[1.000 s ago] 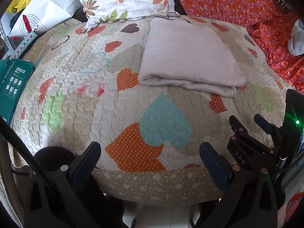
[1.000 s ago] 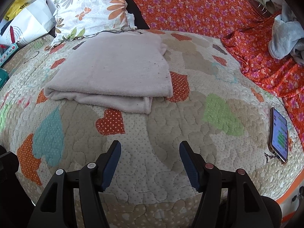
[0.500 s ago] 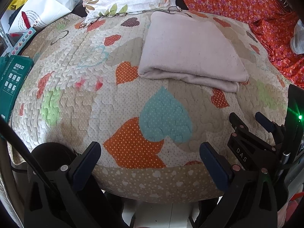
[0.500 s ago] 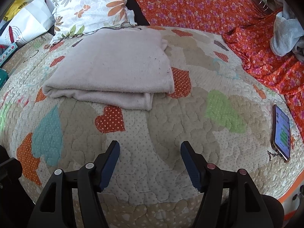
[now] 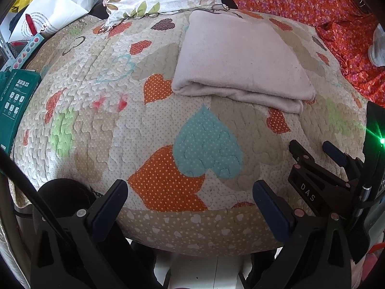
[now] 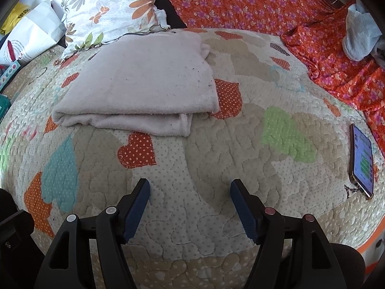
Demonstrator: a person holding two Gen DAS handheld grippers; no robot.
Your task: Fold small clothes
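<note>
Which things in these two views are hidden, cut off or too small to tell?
- Folded pink garment: its type and inner layers, both views; the top layer covers them.
- Phone: screen text too small, right wrist view.
- Green box: cut off by the left edge, left wrist view; print too small.
- Grey cloth: partly cut off at the right edge, shape unclear.
</note>
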